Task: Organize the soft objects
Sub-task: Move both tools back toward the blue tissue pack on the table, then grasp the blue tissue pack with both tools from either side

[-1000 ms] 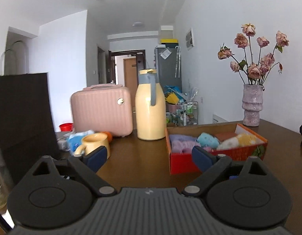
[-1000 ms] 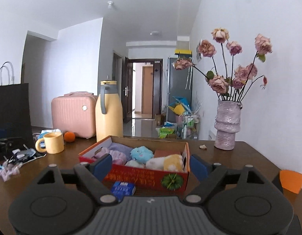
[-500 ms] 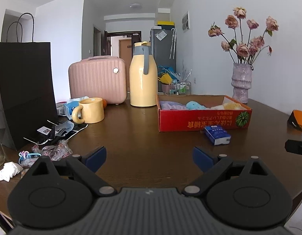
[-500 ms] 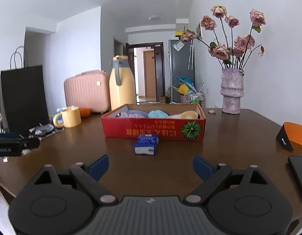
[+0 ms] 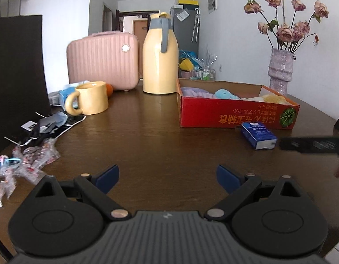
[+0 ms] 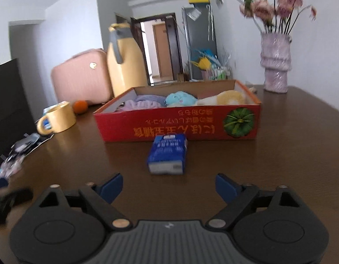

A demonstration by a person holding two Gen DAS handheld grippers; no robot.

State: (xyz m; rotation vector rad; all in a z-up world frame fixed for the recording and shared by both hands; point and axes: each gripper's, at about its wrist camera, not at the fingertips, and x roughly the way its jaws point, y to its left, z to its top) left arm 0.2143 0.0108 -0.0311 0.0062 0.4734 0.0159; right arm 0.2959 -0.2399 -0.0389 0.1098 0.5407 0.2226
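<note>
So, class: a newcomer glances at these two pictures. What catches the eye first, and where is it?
The red box mid-table, with plush toys inside, stands out first. A blue tissue pack lies on the table just before it, ahead of the right gripper, whose jaws are closing on nothing. Behind stand a yellow jug and pink case.

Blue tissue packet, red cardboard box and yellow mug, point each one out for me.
Small blue tissue packet (image 6: pixel 166 153): right wrist view, on its printed top face.
Red cardboard box (image 6: pixel 180 127): right wrist view, on its lettered front wall.
Pale yellow ceramic mug (image 5: pixel 92 99): left wrist view, on its side wall.
</note>
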